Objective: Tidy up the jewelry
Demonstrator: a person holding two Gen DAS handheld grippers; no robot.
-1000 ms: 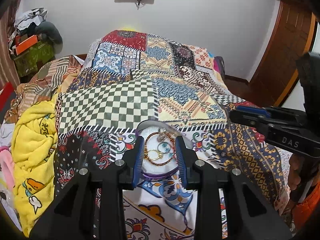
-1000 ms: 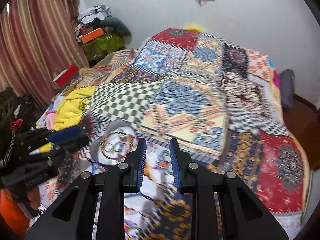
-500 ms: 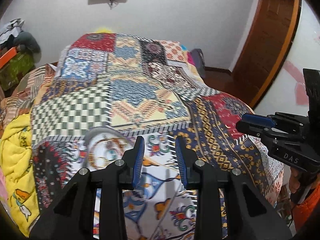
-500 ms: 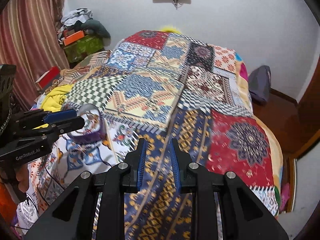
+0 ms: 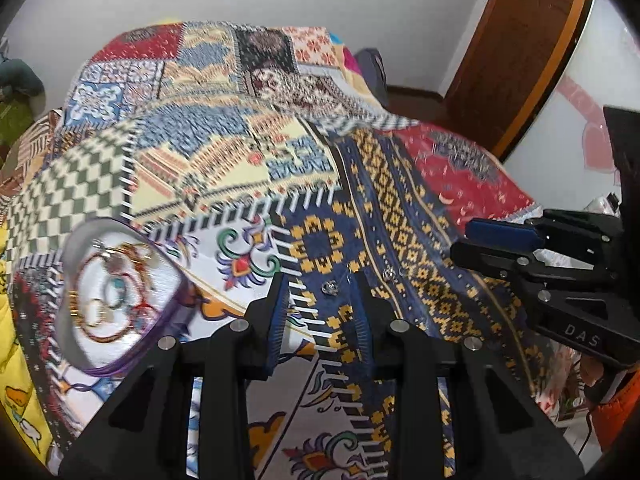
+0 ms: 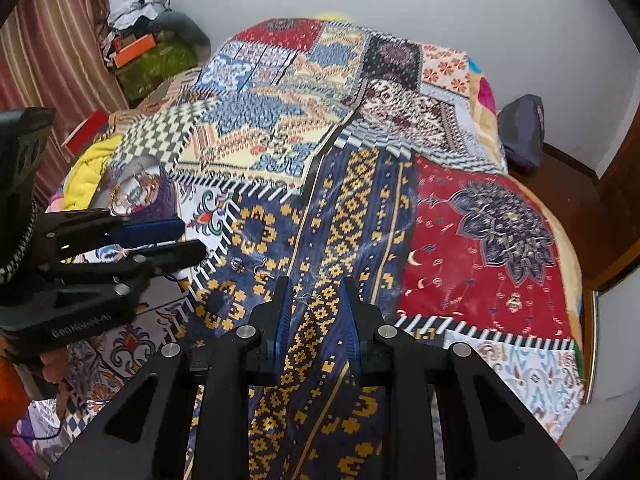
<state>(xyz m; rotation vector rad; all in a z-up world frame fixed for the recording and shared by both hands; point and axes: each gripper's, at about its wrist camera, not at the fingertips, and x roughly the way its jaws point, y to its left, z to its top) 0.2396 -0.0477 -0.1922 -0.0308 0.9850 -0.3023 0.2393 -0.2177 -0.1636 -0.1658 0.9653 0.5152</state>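
Currently I am lining both grippers, left and right, jaws part-spread and empty, over a tiny, light, slippery earring; pinching its body looks best.

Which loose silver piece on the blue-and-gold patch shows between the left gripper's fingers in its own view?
The silver piece framed between the left gripper fingertips. The other piece lies just outside its right-hand finger.

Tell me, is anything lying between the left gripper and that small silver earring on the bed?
Nothing visible. The left gripper is open and empty, and the earring lies on bare bedspread just past its fingertips.
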